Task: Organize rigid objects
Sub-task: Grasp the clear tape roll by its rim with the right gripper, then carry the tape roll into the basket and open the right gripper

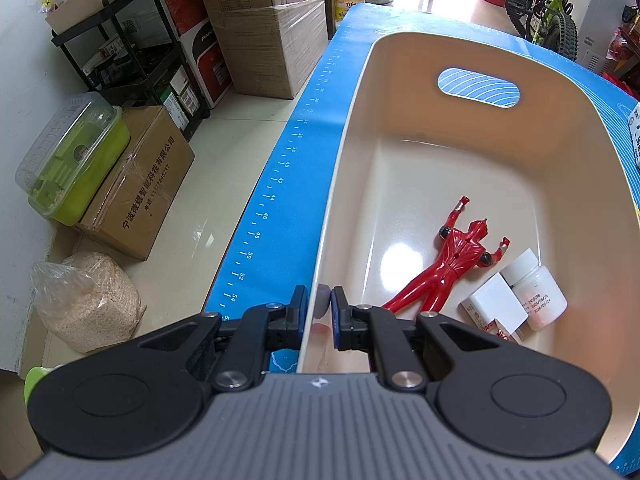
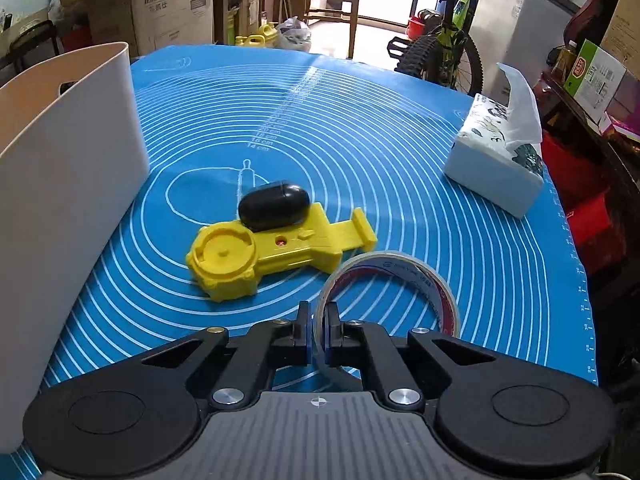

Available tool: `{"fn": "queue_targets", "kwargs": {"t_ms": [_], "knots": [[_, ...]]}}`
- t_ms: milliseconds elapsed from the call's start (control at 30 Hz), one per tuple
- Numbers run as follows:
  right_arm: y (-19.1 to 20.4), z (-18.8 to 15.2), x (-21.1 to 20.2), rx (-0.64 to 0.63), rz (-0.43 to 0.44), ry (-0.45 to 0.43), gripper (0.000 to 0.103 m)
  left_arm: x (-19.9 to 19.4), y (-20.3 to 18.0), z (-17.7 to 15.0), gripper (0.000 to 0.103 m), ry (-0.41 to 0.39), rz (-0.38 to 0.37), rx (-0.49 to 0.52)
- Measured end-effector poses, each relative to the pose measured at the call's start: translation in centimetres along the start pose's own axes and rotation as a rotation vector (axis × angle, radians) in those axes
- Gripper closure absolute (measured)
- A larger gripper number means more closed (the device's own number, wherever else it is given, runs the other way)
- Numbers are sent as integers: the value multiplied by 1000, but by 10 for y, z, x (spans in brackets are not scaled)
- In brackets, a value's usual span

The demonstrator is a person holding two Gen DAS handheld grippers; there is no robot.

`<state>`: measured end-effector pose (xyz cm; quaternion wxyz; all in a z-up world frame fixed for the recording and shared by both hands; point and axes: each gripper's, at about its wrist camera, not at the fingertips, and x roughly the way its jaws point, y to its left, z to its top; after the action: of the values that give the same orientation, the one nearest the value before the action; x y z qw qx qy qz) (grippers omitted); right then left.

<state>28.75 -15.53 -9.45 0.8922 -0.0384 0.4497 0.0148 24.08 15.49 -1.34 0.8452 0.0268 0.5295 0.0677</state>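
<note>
Left wrist view: the left gripper (image 1: 320, 307) pinches the cream plastic bin's (image 1: 568, 152) near rim; a red toy figure (image 1: 444, 264) lies at four o'clock inside.

Right wrist view: the right gripper (image 2: 318, 330) clamps the clear tape roll (image 2: 404, 276), a yellow plastic toy (image 2: 276, 252) at eleven o'clock.

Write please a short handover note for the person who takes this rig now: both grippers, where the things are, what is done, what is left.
Left gripper: shut on the near rim of the cream bin, steadying it.
Right gripper: shut on the wall of the tape roll, which sits on the blue mat.
Done: red figure, white charger and white bottle lie in the bin.
Left: tape roll, yellow toy and black oval case on the mat. The tissue pack is soft; probably leave it.
</note>
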Motion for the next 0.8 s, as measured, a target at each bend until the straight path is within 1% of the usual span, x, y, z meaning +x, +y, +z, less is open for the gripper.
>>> {"fn": "queue_targets", "kwargs": {"t_ms": [233,367,500,633,733,800], "knots": [[-6,10,-22,66,-33,-65,86,0,0,0,89,0,-1,-2],[-1,21,-49,90,-9,-160,86,-1,0,0,89,0,0,-2],[13,33,-78,95,39,-261,86,-1,0,0,89,0,1,-2],[35,44,-102,72,106,-345,86,-1,0,0,89,-1,3,1],[53,49,-116,42,155,-384,86,-2,0,0,89,-1,4,2],[66,52,-121,17,190,-388,86,-1,-1,0,89,-1,4,2]]}}
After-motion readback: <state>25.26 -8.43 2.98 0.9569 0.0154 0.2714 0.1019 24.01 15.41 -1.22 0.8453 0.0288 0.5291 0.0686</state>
